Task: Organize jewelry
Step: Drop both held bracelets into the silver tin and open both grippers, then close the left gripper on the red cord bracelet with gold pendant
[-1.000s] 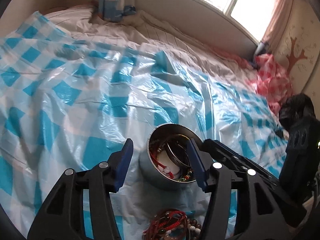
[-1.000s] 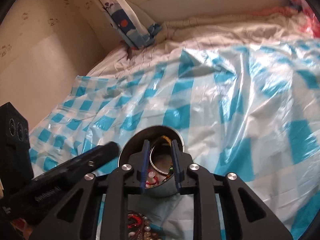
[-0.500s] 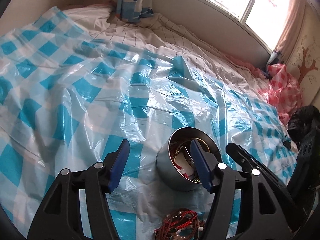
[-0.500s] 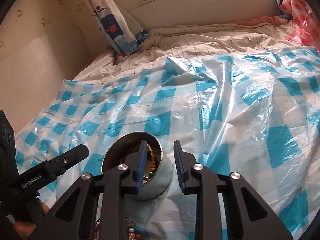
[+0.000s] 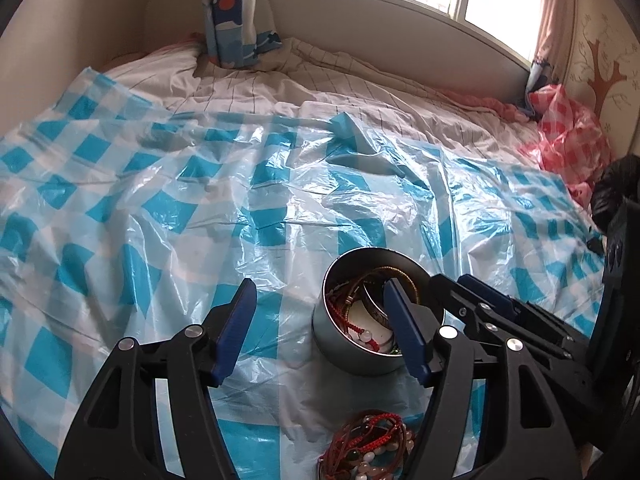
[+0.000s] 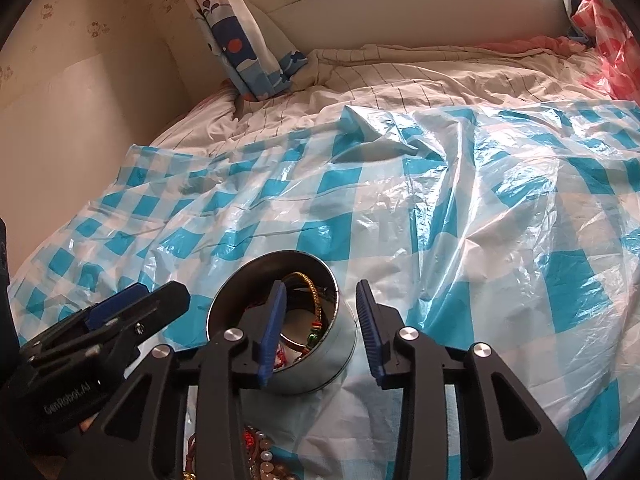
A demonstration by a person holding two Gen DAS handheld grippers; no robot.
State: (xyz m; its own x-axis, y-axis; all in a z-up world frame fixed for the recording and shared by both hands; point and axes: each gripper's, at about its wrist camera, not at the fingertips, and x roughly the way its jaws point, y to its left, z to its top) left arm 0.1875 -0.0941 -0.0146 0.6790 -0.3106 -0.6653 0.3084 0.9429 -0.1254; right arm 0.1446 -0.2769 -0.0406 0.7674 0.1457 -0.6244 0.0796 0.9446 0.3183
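**Ana:** Left wrist view first, reading from nine o'clock across. The left gripper has its jaws spread wide and nothing between them. At about three o'clock of its gap stands the round metal tin, with its right finger in front of the tin's mouth. The right gripper reaches in from four o'clock.

**Ben:** And the loose pile?

**Ana:** The bracelet heap lies at six o'clock on the checked plastic sheet, just short of the tin and apart from it.

**Ben:** From the right wrist view, the right gripper is parted about halfway and empty; its left finger stands over the tin, its right finger outside the wall. I cannot tell whether either touches it.

**Ana:** So the step, I'd judge, is fetching the next piece. Dip to six o'clock, pinch one cord only, and lift slowly so the others fall away.

**Ben:** Agreed. The beads look smooth and round, likely to slip; the red braided cord looks a surer grip. They seem tangled, so expect drag.

**Ana:** The tin is thin, shiny and cylindrical on a soft bed, and the sheet is glossy and crinkled. A nudge could tip or slide it, so the idle gripper might steady the wall.

**Ben:** Inside it already are a plain bangle and a gold twisted cord.
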